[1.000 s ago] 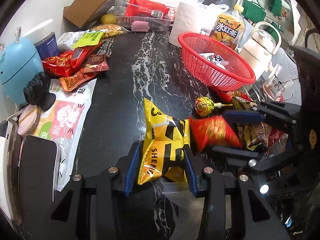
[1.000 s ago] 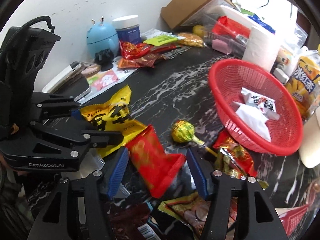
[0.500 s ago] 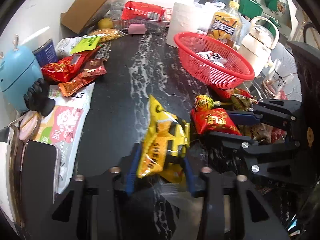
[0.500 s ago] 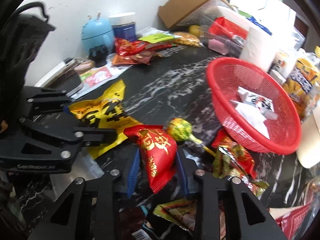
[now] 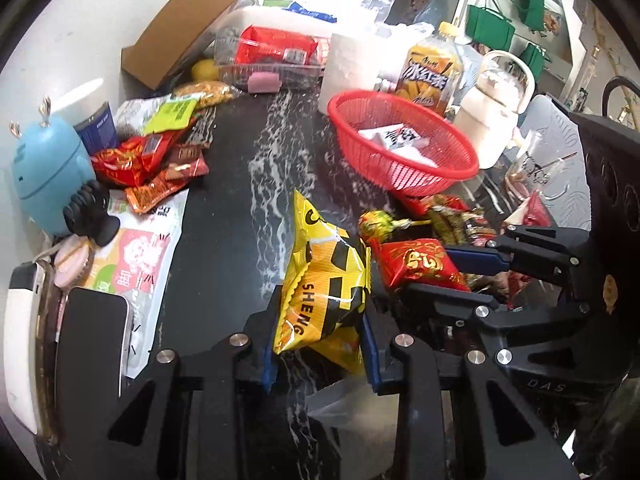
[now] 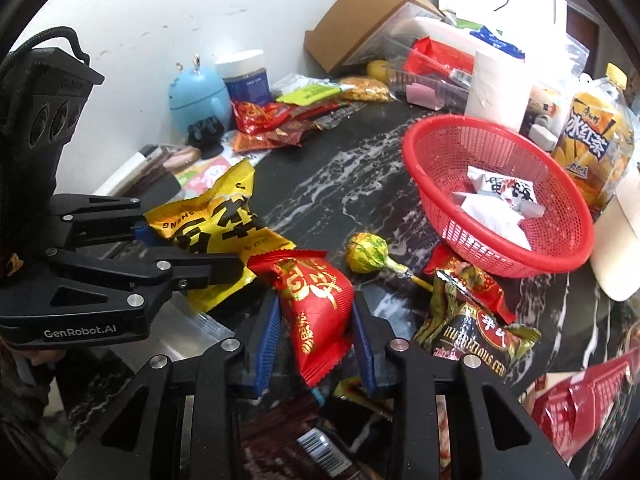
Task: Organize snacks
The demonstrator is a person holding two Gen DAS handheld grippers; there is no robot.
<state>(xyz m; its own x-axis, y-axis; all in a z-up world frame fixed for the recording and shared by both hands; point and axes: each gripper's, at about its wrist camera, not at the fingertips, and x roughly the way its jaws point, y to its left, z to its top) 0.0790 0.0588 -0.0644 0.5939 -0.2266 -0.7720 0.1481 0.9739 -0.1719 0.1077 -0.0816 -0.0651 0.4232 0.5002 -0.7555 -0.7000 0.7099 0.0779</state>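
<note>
My left gripper is shut on a yellow and black snack bag, lifted a little off the dark marble counter. The same yellow bag shows at the left of the right wrist view, in the left gripper. My right gripper is shut on a red snack packet; the red packet sits just right of the yellow bag in the left wrist view, in the right gripper. A red mesh basket beyond holds white packets.
A lollipop and a dark and gold cereal packet lie by the basket. More snacks are piled at the left wall beside a blue toy. A phone, a tea bottle and a cardboard box stand around.
Both grippers closed on their packets; the right one went from wide to shut on the red packet. The left gripper rose slightly with the yellow bag.
</note>
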